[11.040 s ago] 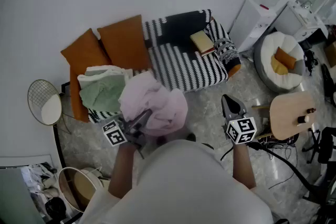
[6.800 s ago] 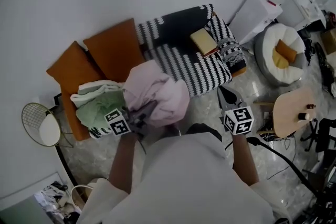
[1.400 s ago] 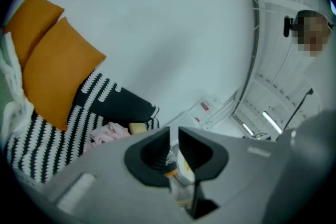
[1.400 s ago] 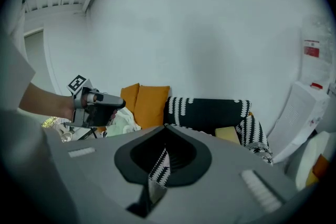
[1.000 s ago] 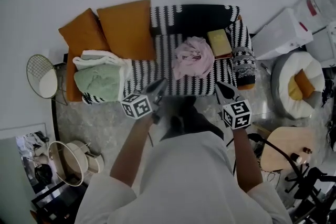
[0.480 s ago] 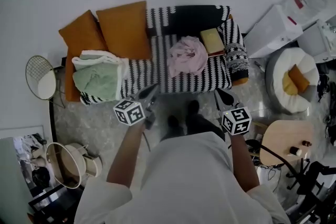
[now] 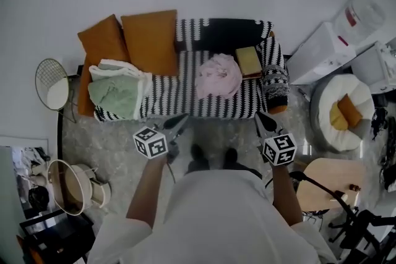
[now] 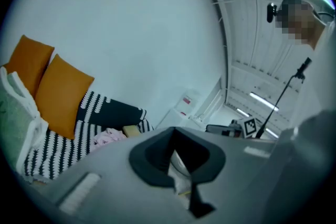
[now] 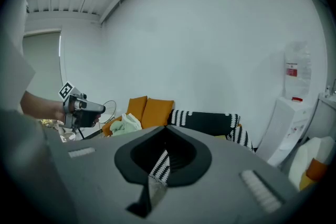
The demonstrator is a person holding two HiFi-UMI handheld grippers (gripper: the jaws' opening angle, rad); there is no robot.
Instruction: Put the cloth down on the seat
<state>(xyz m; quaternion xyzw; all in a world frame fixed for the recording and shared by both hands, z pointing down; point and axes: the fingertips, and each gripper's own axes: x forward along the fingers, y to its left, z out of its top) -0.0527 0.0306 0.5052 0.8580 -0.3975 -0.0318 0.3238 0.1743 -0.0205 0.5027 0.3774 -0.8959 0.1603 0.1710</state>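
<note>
The pink cloth (image 7: 218, 75) lies crumpled on the sofa seat (image 7: 179, 93), which has a black-and-white striped cover, right of the middle. No gripper touches it. My left gripper (image 7: 181, 119) hovers over the floor in front of the sofa, jaws shut and empty. At the same distance on the right, my right gripper (image 7: 260, 116) is shut with nothing in it. In the left gripper view the pink cloth (image 8: 107, 136) shows small on the seat beyond the closed left gripper (image 8: 178, 161). The right gripper view has the sofa (image 9: 205, 120) behind the closed right gripper (image 9: 157, 166).
Two orange cushions (image 7: 148, 40) and a green-and-white blanket pile (image 7: 117, 93) fill the sofa's left end. A yellow book (image 7: 249, 60) and a patterned cushion (image 7: 274, 80) lie right of the cloth. A water dispenser (image 7: 322, 49), a round white bed (image 7: 343, 111) and a wooden table (image 7: 325, 182) stand right.
The pink cloth, earlier held up by my left gripper, now rests on the seat. Over the last second both grippers have drawn back from the sofa toward the person.
</note>
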